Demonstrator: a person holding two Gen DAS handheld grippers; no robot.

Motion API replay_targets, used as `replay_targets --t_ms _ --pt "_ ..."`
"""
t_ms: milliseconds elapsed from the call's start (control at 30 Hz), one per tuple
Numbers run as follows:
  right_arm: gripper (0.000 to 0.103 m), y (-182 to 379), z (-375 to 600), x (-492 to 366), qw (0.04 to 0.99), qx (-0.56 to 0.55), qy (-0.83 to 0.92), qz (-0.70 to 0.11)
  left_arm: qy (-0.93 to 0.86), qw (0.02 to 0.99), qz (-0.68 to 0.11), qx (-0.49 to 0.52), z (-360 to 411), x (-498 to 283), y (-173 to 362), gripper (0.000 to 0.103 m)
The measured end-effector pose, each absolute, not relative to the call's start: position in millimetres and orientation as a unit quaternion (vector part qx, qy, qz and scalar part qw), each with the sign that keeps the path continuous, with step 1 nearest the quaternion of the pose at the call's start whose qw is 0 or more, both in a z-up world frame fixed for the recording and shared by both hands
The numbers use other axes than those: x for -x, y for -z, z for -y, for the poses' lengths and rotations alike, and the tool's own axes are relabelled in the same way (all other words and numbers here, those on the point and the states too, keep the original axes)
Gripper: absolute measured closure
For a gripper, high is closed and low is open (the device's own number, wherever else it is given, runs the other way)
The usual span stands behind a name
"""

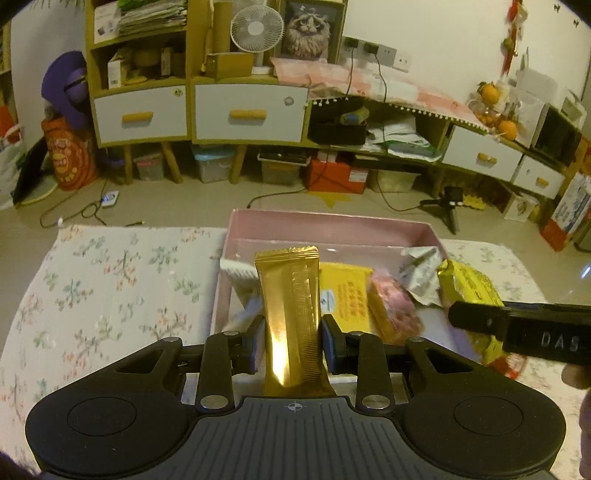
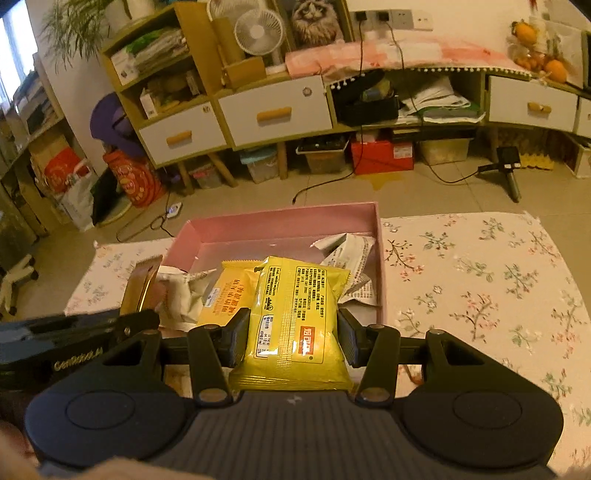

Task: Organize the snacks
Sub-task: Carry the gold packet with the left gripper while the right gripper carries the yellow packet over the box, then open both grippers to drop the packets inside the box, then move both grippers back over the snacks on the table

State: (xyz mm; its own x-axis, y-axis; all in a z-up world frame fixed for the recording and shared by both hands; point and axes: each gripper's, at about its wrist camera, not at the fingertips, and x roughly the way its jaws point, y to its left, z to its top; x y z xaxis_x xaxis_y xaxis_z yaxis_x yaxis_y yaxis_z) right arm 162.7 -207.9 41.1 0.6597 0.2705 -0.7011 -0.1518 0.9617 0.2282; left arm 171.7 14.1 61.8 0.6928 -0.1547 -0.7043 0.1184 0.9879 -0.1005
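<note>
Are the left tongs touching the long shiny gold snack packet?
Touching. The left wrist view shows the left tongs with both pads pressed against the sides of the long shiny gold snack packet.

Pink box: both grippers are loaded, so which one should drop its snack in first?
Right, probably. The right gripper holds the yellow packet already over the pink box; the left gripper holds the gold bar at the box's near-left corner.

Wooden cabinets (image 1: 192,110) with white drawers are lining a white wall (image 1: 443,33); a small fan (image 1: 256,29) is sitting on top; cables are trailing across the beige tiled floor (image 1: 184,203).
</note>
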Motion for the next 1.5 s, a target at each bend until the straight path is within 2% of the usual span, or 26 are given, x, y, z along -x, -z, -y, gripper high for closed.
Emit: replay_targets --t_ms 200,767,800,833,900,933,967,1167,1500 --pt "0.057 -32 201 -172 0.908 -0.04 -0.109 -0.402 0.075 0.922 -0.381 -0.001 -1 -193 -55 0.074" --pt "0.057 -21 200 -186 0.905 -0.031 -0.111 -0.409 0.066 0.917 -0.392 -0.021 12 -248 -41 0.074" --pt "0.057 -23 201 -185 0.907 -0.034 -0.111 -0.406 0.068 0.917 -0.391 -0.019 12 -249 -41 0.072" --pt "0.049 -24 201 -185 0.907 -0.037 -0.113 -0.403 0.068 0.918 -0.389 -0.018 12 -248 -42 0.071" --pt "0.042 -27 202 -183 0.909 -0.043 -0.115 -0.398 0.068 0.918 -0.39 -0.015 11 -247 -43 0.062" --pt "0.04 -28 203 -182 0.91 -0.044 -0.116 -0.396 0.068 0.918 -0.39 -0.014 12 -246 -43 0.052" --pt "0.039 -30 203 -181 0.91 -0.043 -0.117 -0.395 0.067 0.919 -0.388 -0.012 12 -243 -45 0.047" --pt "0.033 -40 205 -172 0.912 -0.041 -0.116 -0.391 0.066 0.92 -0.386 -0.019 12 -230 -52 0.035" --pt "0.02 -59 214 -148 0.916 -0.048 -0.101 -0.386 0.062 0.921 -0.383 -0.031 4 -191 -73 0.028"
